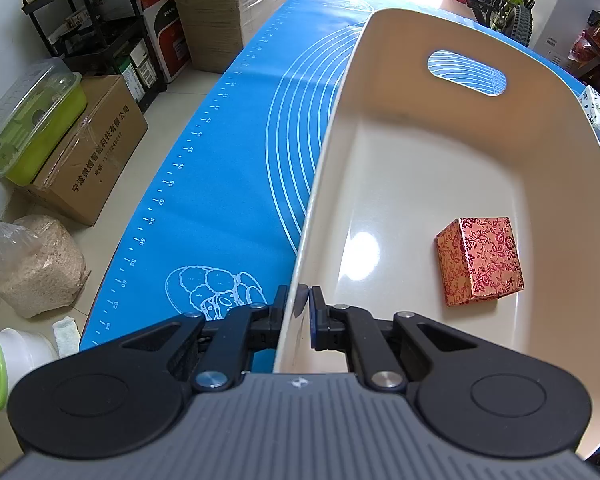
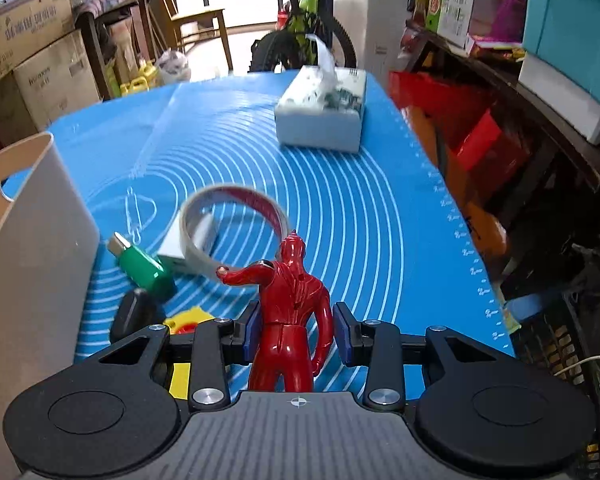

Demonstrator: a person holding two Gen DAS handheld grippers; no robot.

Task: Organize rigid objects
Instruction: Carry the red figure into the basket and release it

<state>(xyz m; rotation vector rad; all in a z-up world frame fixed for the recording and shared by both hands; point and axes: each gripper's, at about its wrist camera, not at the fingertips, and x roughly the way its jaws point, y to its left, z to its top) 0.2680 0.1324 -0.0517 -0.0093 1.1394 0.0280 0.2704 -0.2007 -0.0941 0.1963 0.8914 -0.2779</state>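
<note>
Pinching the near wall of the cream bin [image 1: 324,184], the left gripper [image 1: 300,300] is clamped tight on that thin wall, and a red flowery box [image 1: 480,260] sits on the bin floor a bit farther in. The right gripper [image 2: 294,326] has a shiny red toy figure [image 2: 292,304] between its blue pads, the left pad touching it and the right pad just beside its arm, so I cannot tell if the squeeze is firm. Past the figure on the blue mat [image 2: 360,208] lie a green plug [image 2: 142,268], a tape ring [image 2: 236,232], and far off a tissue box [image 2: 324,108].
</note>
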